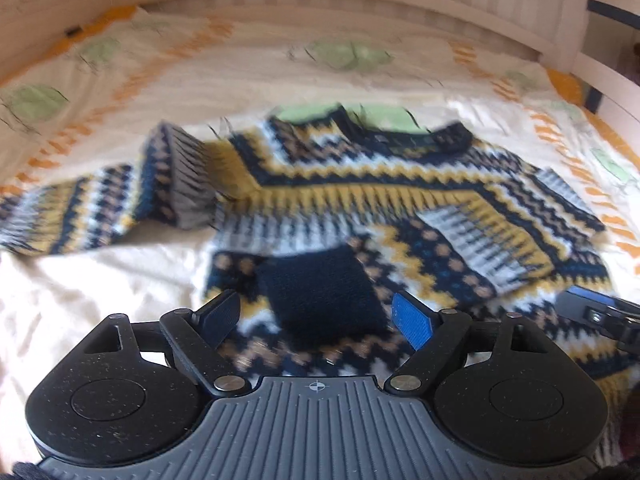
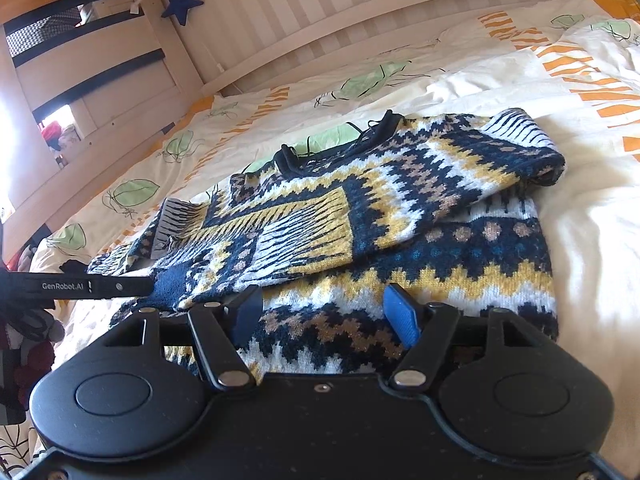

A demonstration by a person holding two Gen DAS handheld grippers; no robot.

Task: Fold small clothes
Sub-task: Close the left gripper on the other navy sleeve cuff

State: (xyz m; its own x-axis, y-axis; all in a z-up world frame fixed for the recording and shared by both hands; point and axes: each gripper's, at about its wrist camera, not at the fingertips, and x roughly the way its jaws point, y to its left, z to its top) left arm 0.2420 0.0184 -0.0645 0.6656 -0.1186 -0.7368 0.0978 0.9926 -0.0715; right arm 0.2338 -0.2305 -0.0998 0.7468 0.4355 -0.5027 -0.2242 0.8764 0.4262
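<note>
The navy, yellow and white zigzag-knit jumper (image 1: 360, 200) lies on the bed's cream sheet (image 1: 100, 280) with orange stripes and green leaves, one sleeve folded across its front (the navy cuff (image 1: 320, 292) uppermost). My left claw (image 1: 326, 312) hovers wide over the cuff, holding nothing; my right claw (image 2: 326, 312) hangs open over the hem, empty.

A home bedroom: a bed (image 2: 592, 240) with leaf-printed bedding, a white slatted bed frame (image 2: 320, 12) at twelve o'clock, a blue star ornament (image 2: 183, 2) hanging at eleven.
</note>
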